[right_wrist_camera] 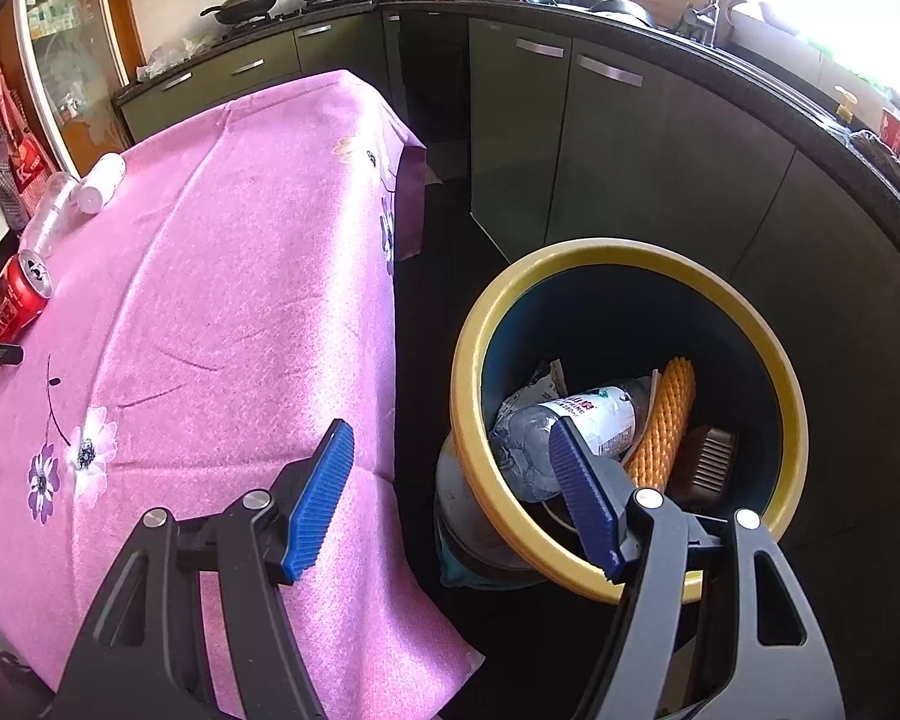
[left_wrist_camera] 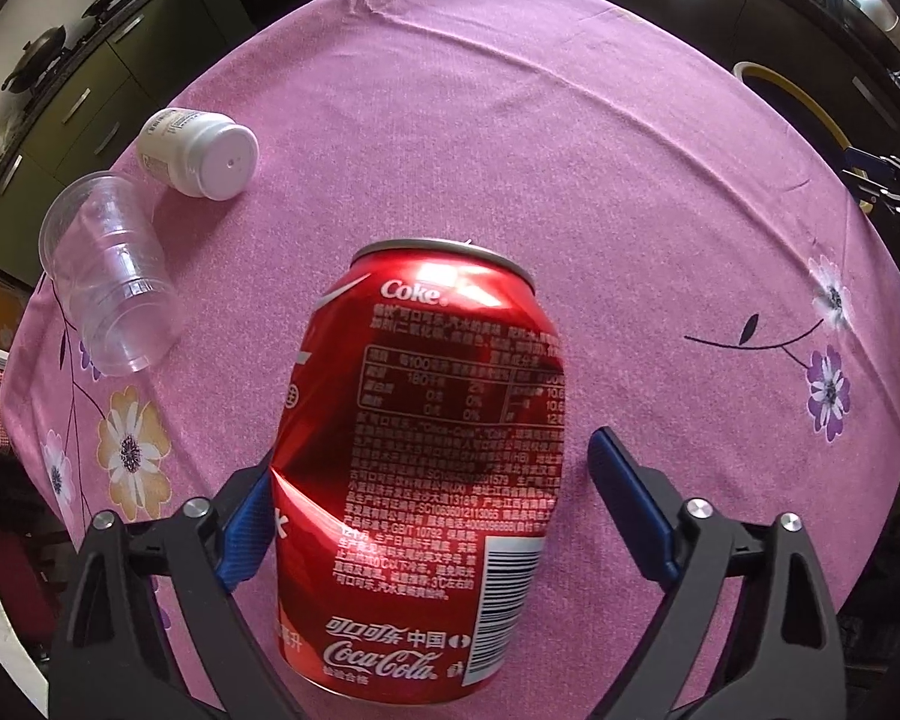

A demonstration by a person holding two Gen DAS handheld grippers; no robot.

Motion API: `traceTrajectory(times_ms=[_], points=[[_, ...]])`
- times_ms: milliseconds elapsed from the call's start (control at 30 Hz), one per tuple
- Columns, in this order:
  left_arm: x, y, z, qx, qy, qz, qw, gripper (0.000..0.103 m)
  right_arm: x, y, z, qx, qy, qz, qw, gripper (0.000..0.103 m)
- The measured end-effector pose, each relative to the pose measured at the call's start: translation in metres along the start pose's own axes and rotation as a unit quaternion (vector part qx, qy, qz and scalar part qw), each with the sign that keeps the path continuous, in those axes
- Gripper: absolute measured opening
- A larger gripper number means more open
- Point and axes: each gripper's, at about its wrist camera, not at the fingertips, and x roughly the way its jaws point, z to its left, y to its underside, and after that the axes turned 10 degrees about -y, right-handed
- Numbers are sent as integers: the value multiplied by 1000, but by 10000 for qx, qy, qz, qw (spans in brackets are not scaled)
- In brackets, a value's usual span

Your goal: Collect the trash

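A: Left tool (left_wrist_camera: 426,516) — gripping anything?

B: Straddling the red cola can (left_wrist_camera: 426,456), lying on its side on the pink flowered table (left_wrist_camera: 570,150). Left blue pad (left_wrist_camera: 249,534) pressing into a dent in the can's side; right pad standing just clear of it. So spread wide, not clamped.

A: Can sitting where, exactly?

B: Lying near the table's left edge, as seen from the right wrist camera (right_wrist_camera: 15,297), top end pointing away toward the far side.

A: Anything else lying about?

B: Clear plastic cup (left_wrist_camera: 111,276) on its side close to the far-left corner, and a white pill bottle (left_wrist_camera: 201,150) just beyond it, also tipped over, nearly touching the cup.

A: And the right tool (right_wrist_camera: 450,468)?

B: Hanging open and holding nothing, past the table's right edge. One finger (right_wrist_camera: 321,498) showing over the cloth, the other in front of the yellow-rimmed bin (right_wrist_camera: 774,354).

A: Bin standing where?

B: On the dark floor beside the table's right edge, near the kitchen cabinets (right_wrist_camera: 606,150). Already holding a crumpled plastic bottle (right_wrist_camera: 564,426), an orange foam net sleeve (right_wrist_camera: 669,420) and a brown ridged piece (right_wrist_camera: 705,465).
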Motion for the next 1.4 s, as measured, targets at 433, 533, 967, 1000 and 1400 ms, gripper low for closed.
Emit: traceTrajectory(times_ms=[433, 533, 967, 1000, 1400], points=[[-10, 0, 8, -244, 218, -135, 9994, 69, -6, 3, 3, 5, -58, -38, 10000, 67], [-23, 2, 9, -232, 275, -244, 9991, 69, -8, 1, 4, -17, -68, -55, 10000, 67], [-86, -68, -96, 623, 1069, -820, 9889, 69, -47, 6, -32, 232, 251, -420, 9985, 67], [-90, -80, -111, 758, 1161, -886, 9864, 69, -52, 9, -40, 305, 293, -455, 9981, 67], [-60, -225, -285, 1771, 1871, -1029, 9607, 68, -84, 47, -122, 1052, 521, -575, 9914, 67]])
